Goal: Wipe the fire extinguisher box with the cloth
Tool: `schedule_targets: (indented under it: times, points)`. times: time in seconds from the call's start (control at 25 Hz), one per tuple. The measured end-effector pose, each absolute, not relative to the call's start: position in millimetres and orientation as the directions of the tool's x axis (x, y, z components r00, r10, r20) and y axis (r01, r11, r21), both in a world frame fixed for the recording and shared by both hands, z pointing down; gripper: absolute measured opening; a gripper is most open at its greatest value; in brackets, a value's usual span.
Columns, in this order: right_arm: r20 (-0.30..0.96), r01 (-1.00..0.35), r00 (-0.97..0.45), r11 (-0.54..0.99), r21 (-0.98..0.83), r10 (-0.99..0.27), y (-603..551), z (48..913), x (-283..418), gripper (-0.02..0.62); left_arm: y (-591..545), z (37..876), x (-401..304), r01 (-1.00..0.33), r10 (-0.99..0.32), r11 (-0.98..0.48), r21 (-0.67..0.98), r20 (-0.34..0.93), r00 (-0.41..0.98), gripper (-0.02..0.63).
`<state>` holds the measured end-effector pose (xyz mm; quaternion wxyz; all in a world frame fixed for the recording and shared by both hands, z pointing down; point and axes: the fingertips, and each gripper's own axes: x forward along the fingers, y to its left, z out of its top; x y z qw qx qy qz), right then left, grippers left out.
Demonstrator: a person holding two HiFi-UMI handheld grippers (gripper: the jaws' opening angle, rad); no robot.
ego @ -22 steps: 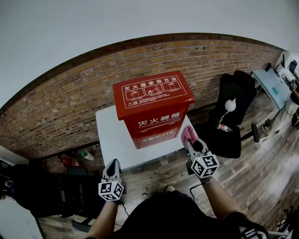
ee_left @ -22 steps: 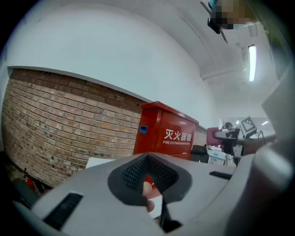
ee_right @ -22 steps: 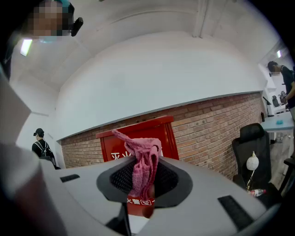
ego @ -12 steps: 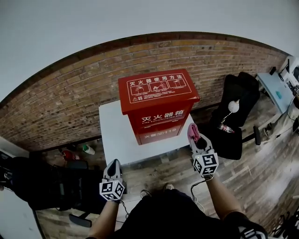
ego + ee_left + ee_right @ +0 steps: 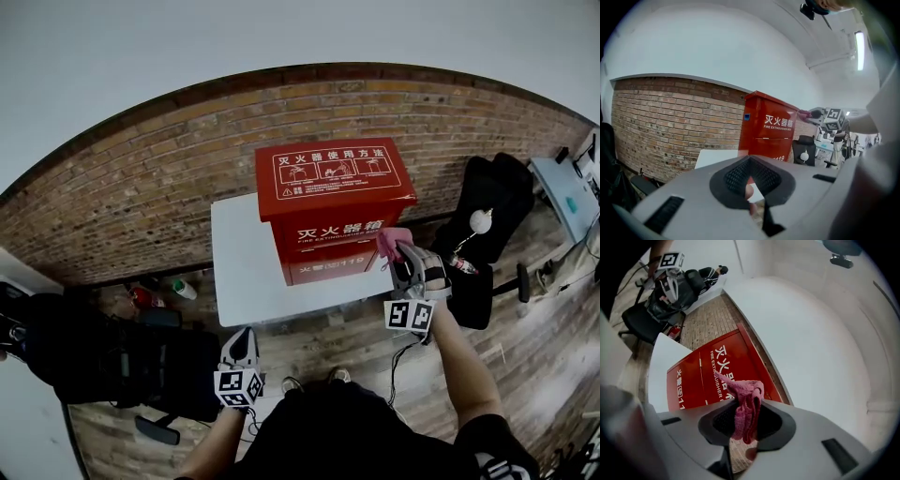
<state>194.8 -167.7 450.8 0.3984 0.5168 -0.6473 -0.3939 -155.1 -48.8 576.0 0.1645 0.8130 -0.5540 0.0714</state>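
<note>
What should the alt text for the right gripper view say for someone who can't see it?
A pink cloth hangs bunched in the closed tongs of the right gripper, close to the front of a red fire extinguisher box with white lettering. The box stands on a white table before a brick wall.

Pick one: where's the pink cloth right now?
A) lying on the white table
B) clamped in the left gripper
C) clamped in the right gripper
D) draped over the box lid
C: the right gripper view shows the pink cloth pinched between the jaws of the right gripper, and the head view places it by the front right corner of the red fire extinguisher box.
</note>
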Motion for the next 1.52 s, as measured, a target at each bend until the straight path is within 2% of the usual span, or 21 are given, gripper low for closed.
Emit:
schedule_targets:
  times: [0.48, 1.16, 1.52]
  points:
    - [0.064, -0.144, -0.174, 0.089, 0.986, -0.983, -209.9, 436.9, 211.1, 0.092, -36.4, 583.1, -167.4, -0.961, -0.915, -0.21, 0.18, 0.31, 0.258, 0.022]
    - [0.032, -0.117, -0.197, 0.056, 0.992, -0.98, -221.7, 449.1, 210.4, 0.092, -11.3, 613.1, -120.9, -0.978, -0.928, -0.107, 0.176, 0.337, 0.162, 0.021]
    - [0.071, -0.117, -0.2, 0.096, 0.988, -0.977, -221.6, 468.3, 210.8, 0.092, -11.4, 616.7, -110.6, -0.98, -0.926, -0.091, 0.177, 0.346, 0.148, 0.021]
